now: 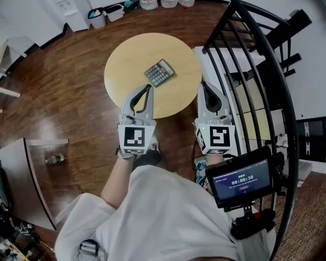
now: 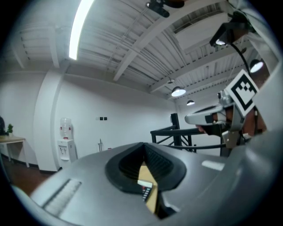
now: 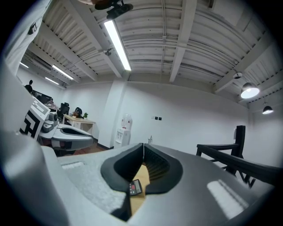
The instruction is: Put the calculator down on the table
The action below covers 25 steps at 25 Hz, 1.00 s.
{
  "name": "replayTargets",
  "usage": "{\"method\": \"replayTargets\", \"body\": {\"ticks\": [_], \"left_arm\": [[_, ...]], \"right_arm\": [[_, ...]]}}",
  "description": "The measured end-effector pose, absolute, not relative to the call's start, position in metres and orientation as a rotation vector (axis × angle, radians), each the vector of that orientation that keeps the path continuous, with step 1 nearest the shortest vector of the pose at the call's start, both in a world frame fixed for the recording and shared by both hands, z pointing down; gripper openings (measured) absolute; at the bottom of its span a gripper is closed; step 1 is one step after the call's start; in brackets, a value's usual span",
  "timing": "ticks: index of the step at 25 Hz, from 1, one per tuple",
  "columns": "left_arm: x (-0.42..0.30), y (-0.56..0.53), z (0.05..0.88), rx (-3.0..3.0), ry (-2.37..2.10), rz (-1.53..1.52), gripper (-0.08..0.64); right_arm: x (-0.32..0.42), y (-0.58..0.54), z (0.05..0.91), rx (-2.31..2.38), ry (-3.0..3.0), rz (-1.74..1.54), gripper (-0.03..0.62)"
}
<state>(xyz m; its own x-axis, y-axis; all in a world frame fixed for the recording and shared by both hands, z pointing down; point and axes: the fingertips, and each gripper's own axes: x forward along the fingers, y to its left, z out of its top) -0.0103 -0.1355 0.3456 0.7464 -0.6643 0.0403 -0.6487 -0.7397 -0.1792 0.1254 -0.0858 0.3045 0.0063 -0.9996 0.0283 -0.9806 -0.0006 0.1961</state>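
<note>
A grey calculator (image 1: 159,73) lies flat on the round wooden table (image 1: 127,56), tilted, near its middle. Both grippers hover level at the table's near edge, apart from the calculator. My left gripper (image 1: 149,87) is shut and empty, its tips just short of the calculator's near left corner. My right gripper (image 1: 204,84) is shut and empty too, at the table's right rim. In the left gripper view the calculator (image 2: 146,190) shows through the loop behind the closed jaws. The right gripper view shows the calculator (image 3: 135,187) the same way.
A black metal railing (image 1: 254,61) curves along the right, close to my right gripper. A screen with a timer (image 1: 242,181) sits by my right hand. Bins (image 1: 104,15) stand at the far wall; a bottle (image 1: 55,158) lies on the wooden floor beside a desk (image 1: 30,173).
</note>
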Motion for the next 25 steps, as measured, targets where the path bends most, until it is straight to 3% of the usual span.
{"method": "replayTargets", "body": {"ticks": [17,25], "left_arm": [[-0.009,0.090,0.311,-2.700,1.107,-0.133,0.003],[-0.012,0.139,0.316,-2.731,1.180,-0.175,0.002]], "right_arm": [[0.119,0.118,0.284,2.043,-2.244,-0.141,0.006],[0.120,0.167,0.289,1.970,-2.265,-0.129,0.006]]}}
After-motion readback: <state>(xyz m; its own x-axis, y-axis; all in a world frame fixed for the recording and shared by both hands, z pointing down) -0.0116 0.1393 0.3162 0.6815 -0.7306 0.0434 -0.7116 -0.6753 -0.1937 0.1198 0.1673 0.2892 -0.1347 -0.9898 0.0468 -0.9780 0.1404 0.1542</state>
